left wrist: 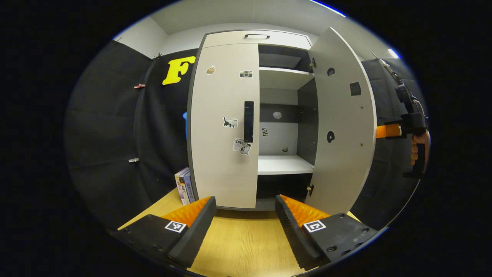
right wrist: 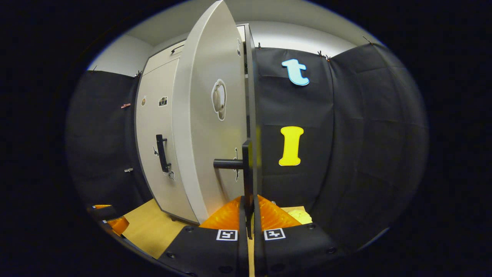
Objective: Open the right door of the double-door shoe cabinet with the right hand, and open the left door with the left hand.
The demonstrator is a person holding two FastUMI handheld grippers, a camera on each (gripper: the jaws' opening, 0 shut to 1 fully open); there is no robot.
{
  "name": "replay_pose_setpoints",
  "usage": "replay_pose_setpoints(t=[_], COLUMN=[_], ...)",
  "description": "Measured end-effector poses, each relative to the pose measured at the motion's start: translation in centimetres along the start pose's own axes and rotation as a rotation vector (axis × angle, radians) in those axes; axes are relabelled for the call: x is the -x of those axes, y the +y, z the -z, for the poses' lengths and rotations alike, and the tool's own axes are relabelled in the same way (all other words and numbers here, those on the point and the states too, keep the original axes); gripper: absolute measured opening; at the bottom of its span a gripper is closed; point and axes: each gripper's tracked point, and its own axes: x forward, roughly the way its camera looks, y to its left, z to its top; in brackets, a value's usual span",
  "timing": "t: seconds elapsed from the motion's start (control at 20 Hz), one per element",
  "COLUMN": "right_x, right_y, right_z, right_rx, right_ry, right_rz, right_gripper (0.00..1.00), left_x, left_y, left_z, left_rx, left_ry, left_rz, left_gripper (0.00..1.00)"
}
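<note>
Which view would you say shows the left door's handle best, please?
The left gripper view: the left door's handle faces the camera head-on, ahead of the open left gripper. The right gripper view shows the same handle small and side-on, beyond the open right door.

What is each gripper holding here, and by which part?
The right gripper is shut on the right door, clamped on its handle at the door's free edge. The left gripper is open and holds nothing, facing the closed left door.
</note>
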Motion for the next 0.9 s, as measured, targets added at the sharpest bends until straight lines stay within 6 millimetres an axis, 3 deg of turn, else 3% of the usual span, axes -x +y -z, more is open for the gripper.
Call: replay_pose_setpoints(t=[0.3, 0.6, 0.65, 0.7, 0.75, 0.8, 0.85, 0.9], right_x=[1.7, 4.5, 5.2, 5.5, 6.0, 6.4, 6.6, 6.9], right_y=[-0.1, -1.1, -1.8, -2.2, -2.2, -2.3, -2.6, -2.9], right_z=[0.8, 2.5, 2.9, 3.4, 3.7, 4.2, 4.8, 5.5], right_rx=[-0.037, -0.018, -0.012, -0.012, -0.017, -0.022, -0.025, -0.028], right_ry=[-0.017, -0.059, -0.066, -0.076, -0.084, -0.089, -0.090, -0.090], right_rz=[0.015, 0.063, 0.085, 0.094, 0.102, 0.108, 0.116, 0.125], right_gripper=[0.10, 0.13, 0.25, 0.27, 0.43, 0.50, 0.69, 0.77], left_x=[-1.2, -3.9, -4.6, -5.4, -6.3, -7.2, -8.0, -9.1], left_y=[0.0, 1.3, 1.4, 1.5, 1.7, 2.2, 2.6, 2.9], left_z=[0.1, -3.4, -4.3, -5.2, -6.3, -7.1, -8.0, -8.9], left_rx=[-0.022, -0.036, -0.017, 0.005, 0.027, 0.050, 0.072, 0.091], left_ry=[0.008, -0.049, -0.064, -0.079, -0.093, -0.102, -0.109, -0.119], left_rz=[0.003, 0.000, 0.008, 0.019, 0.028, 0.027, 0.028, 0.024], left_gripper=[0.95, 0.95, 0.95, 0.95, 0.95, 0.95, 0.95, 0.95])
